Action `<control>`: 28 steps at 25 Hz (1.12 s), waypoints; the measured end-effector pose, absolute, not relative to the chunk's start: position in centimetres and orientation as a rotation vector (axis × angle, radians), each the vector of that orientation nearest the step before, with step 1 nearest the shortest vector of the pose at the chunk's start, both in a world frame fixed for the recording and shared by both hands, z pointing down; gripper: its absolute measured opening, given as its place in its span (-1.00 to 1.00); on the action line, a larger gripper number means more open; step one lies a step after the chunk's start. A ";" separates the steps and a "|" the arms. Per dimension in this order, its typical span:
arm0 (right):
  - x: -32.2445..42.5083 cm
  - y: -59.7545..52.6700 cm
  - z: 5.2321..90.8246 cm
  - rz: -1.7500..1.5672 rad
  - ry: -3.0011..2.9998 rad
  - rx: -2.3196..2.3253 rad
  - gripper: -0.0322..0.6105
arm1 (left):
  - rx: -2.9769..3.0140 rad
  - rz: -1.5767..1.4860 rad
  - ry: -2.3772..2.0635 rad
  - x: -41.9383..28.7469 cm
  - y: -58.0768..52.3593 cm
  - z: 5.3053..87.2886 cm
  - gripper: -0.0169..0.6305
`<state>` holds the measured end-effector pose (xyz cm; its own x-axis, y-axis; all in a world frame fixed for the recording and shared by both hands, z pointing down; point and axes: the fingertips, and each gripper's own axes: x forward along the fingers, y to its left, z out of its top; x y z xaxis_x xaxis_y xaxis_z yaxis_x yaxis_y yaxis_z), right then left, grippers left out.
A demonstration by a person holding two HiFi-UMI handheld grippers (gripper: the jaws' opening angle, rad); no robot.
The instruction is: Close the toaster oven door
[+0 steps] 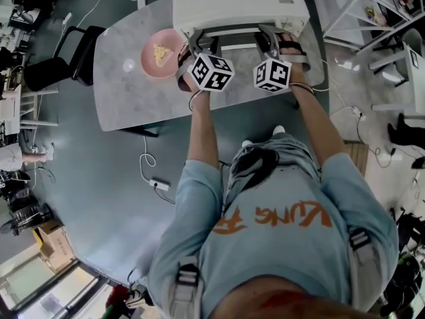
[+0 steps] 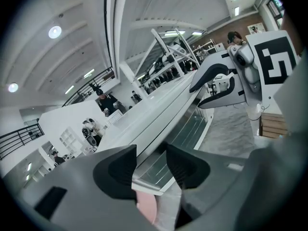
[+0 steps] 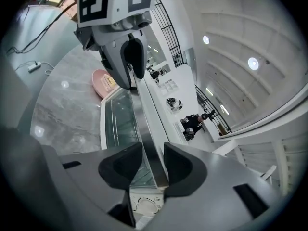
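Note:
A white toaster oven (image 1: 239, 2) stands at the table's far edge. Its glass door (image 3: 118, 119) tilts out from the front, with a long bar handle (image 1: 236, 45) along its top edge. My left gripper (image 1: 196, 45) sits on the handle's left part and my right gripper (image 1: 279, 42) on its right part. In the left gripper view the handle (image 2: 159, 114) runs out from between the jaws of the left gripper (image 2: 151, 165). In the right gripper view the handle (image 3: 144, 114) fills the gap of the right gripper (image 3: 154, 162). Each gripper shows in the other's view, clamped on the same bar.
A pink plate (image 1: 159, 53) with a piece of food lies on the grey marble table (image 1: 133, 98), left of the oven. A black chair (image 1: 73, 58) stands at the table's left end. A cable and power strip (image 1: 159, 183) lie on the floor.

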<state>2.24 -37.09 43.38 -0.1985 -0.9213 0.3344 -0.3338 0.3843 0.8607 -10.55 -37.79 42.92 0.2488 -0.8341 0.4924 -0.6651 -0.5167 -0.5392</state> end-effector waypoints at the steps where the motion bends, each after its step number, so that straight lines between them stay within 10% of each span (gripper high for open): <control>1: 2.2 -37.0 43.4 -0.771 -1.773 1.109 -0.49 | -2.313 -1.120 1.404 -10.5 -37.8 42.9 -0.39; 10: 1.6 -35.9 40.9 -0.370 -2.125 1.161 -0.26 | -2.527 -1.112 1.428 -10.1 -37.2 40.3 -0.39; 21: 6.3 -40.1 26.2 -0.173 -2.457 1.631 -0.88 | -2.615 -0.175 1.977 -10.7 -37.7 28.0 -0.44; 24: 6.8 -39.6 24.4 -0.114 -2.563 1.706 -0.91 | -2.620 0.049 1.966 -10.2 -36.8 25.4 -0.94; 28: 7.0 -38.8 24.1 -0.073 -2.643 1.737 -0.91 | -2.660 0.109 1.881 -8.6 -36.2 24.4 -0.95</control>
